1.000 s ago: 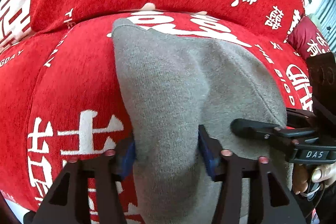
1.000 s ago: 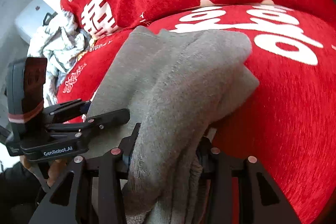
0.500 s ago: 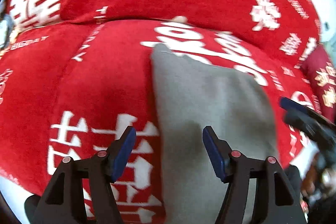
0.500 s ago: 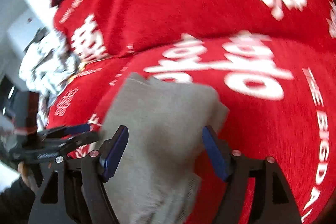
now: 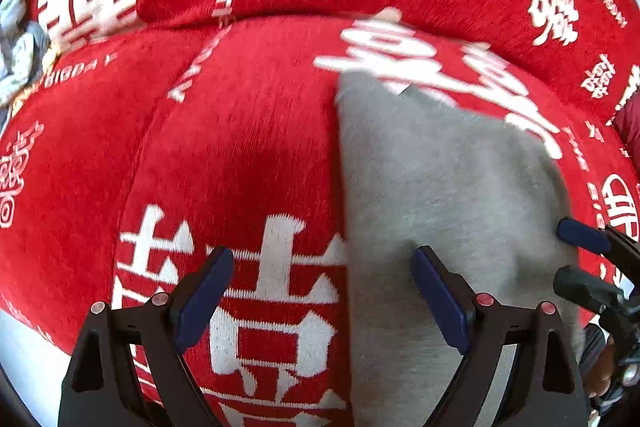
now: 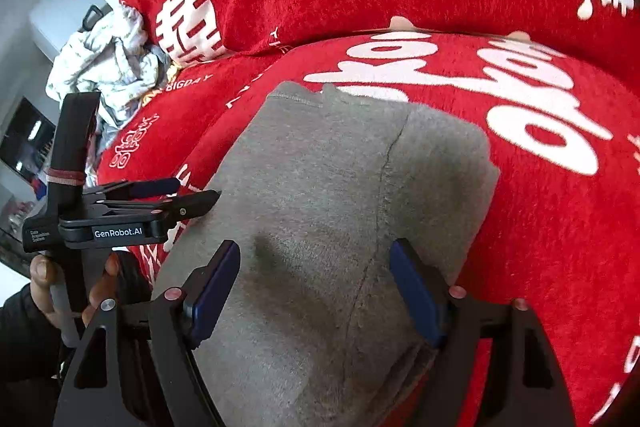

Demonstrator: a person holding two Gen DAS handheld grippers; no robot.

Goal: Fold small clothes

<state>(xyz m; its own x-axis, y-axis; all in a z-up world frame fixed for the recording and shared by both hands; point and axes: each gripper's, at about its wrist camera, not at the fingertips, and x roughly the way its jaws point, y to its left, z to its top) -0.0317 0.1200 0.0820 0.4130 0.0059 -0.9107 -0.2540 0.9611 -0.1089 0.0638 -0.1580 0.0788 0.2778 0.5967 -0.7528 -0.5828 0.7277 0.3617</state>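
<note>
One folded grey garment (image 6: 332, 227) flat on the red cover (image 6: 540, 247), left gripper (image 5: 322, 291) jaws opening, right gripper (image 6: 316, 287) spread wide, both gripping nothing.

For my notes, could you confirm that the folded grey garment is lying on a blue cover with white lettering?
Not quite: the cover is red with white lettering, not blue. The folded grey garment does lie on it, as the right wrist view shows.

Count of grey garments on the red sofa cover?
1: grey garment, folded, flat on the red sofa cover, below both grippers. A rumpled pale cloth heap lies far left.
</note>
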